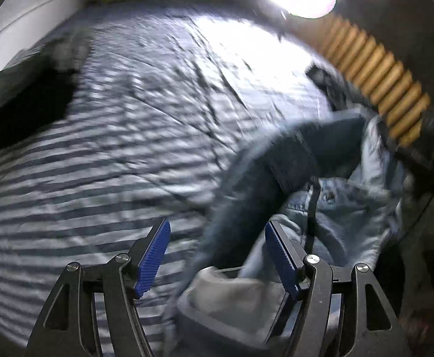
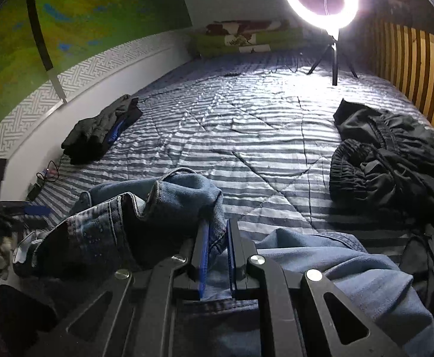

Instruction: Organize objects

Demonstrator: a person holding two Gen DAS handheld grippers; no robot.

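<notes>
A pair of blue jeans [image 2: 145,208] lies crumpled on the striped bedspread [image 2: 246,125] at the near edge. My right gripper [image 2: 217,238] is shut on a fold of the jeans, denim pinched between its blue pads [image 2: 203,255]. In the blurred left wrist view the jeans [image 1: 321,202] lie at the lower right, with a pale pocket lining [image 1: 231,297] between the fingers. My left gripper [image 1: 217,250] is open, its blue pads [image 1: 154,255] wide apart over the jeans' edge, gripping nothing.
A folded black garment [image 2: 103,131] lies at the left by the white wall. A crumpled black jacket [image 2: 389,160] lies at the right by the wooden slats [image 2: 419,68]. A ring light on a tripod [image 2: 321,0] stands at the far end. Cables [image 2: 47,172] lie at the left edge.
</notes>
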